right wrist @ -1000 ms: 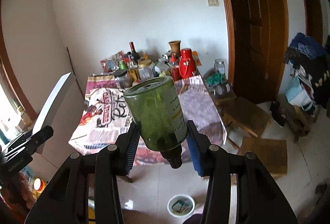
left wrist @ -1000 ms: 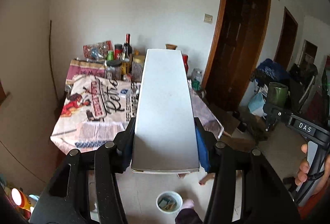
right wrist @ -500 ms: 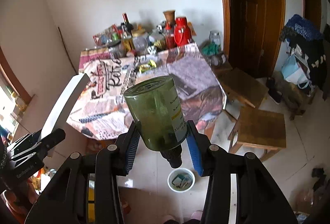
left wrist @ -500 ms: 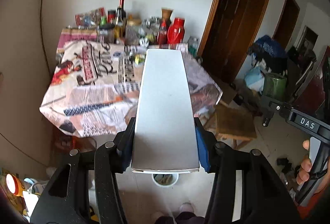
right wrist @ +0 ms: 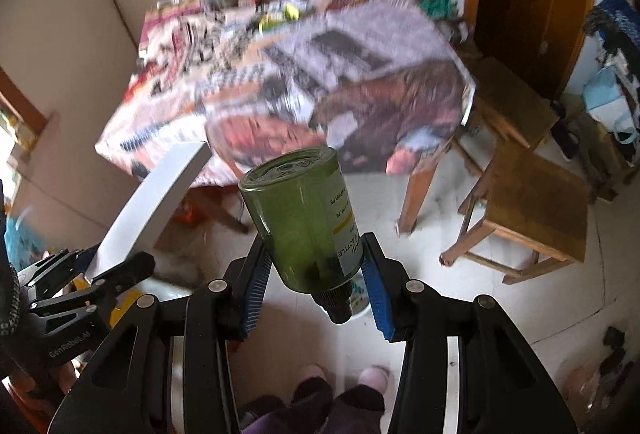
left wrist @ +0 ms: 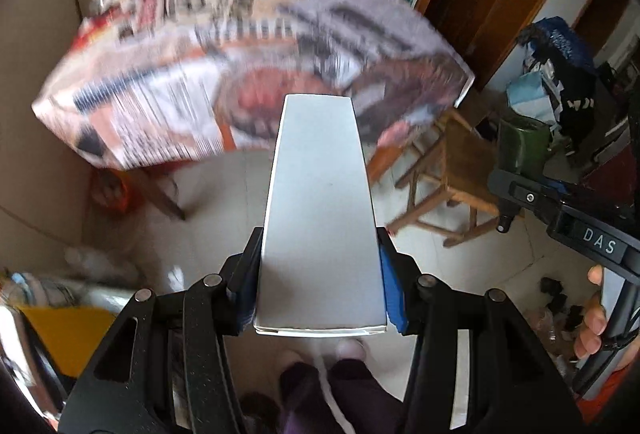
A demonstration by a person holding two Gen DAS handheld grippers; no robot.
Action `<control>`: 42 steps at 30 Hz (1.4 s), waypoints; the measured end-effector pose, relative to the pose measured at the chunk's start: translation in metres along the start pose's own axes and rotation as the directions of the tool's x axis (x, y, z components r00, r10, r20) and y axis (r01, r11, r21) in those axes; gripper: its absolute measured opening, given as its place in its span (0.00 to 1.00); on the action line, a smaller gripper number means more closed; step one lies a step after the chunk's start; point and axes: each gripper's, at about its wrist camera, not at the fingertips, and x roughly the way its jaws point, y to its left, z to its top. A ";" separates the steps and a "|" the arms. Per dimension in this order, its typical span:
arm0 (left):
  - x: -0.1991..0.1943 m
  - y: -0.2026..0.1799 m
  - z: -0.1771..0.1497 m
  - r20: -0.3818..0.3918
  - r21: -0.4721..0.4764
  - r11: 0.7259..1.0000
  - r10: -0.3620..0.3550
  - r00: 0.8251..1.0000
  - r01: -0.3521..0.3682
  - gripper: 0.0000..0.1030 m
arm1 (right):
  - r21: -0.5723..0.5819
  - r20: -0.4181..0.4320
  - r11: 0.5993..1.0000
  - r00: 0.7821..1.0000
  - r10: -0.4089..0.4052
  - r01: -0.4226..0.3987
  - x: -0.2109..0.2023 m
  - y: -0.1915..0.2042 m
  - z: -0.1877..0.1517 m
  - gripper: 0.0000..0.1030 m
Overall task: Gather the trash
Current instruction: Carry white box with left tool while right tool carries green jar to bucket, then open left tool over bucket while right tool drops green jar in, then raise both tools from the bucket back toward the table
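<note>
Overhead — papered table (left wrist: 248, 74), tiled floor (left wrist: 224, 202)

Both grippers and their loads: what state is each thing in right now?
Left gripper: shut on the white box.
White box: held by its near end, sticking out ahead.
Right gripper: shut on the green bottle.
Green bottle: capped, neck toward the camera, base pointing away.

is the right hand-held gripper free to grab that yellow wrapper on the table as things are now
Probably not. The right hand-held gripper is already shut on the green bottle, so its jaws are full, and the yellow wrapper lies far across the table.
</note>
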 end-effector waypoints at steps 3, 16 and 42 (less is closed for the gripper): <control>0.043 -0.001 -0.014 -0.079 -0.023 1.000 -0.002 0.997 0.000 0.50 | -0.022 -0.057 1.000 0.998 0.004 -0.005 0.029 -0.010 -0.007 0.40; 0.225 0.023 -0.091 -0.309 -0.083 0.995 0.031 0.951 -0.059 0.50 | -0.053 -0.333 0.998 0.943 0.001 -0.020 0.202 -0.052 -0.079 0.40; 0.331 0.039 -0.111 -0.390 -0.122 0.991 0.007 0.921 -0.059 0.58 | 0.009 -0.494 0.999 0.869 0.035 -0.035 0.306 -0.069 -0.100 0.43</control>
